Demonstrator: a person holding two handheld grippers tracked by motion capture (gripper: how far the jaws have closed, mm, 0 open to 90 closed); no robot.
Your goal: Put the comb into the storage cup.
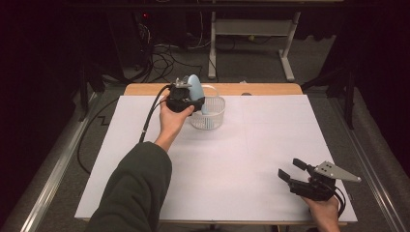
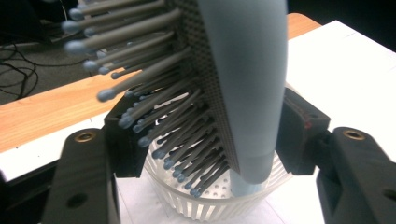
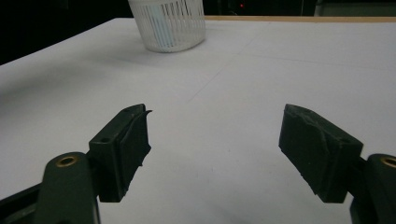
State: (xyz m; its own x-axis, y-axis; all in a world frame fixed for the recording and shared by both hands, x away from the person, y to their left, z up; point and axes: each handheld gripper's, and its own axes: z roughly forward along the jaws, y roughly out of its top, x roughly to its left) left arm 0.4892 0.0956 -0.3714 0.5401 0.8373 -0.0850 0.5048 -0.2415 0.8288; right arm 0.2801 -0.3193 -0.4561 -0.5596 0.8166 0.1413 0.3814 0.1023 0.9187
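hairbrush (image 2: 247, 74): light blue back, grey bristles with little blue tips
basket (image 1: 212, 116): white, see-through, thin slits on the sides, small holes in the bottom
left gripper (image 1: 191, 102): black
right gripper (image 1: 290, 170): black, with a grey plate on top
table (image 1: 261, 145): white top, brown wood edge
sleeve (image 1: 135, 193): dark green

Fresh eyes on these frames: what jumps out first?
The pale blue hairbrush stands out at the table's far side, upright with its handle down in the white slotted basket and its head between the left tongs; whether the pads still press on it is hard to tell. Near the front right, the right tongs gape open over the white sheet, holding nothing.
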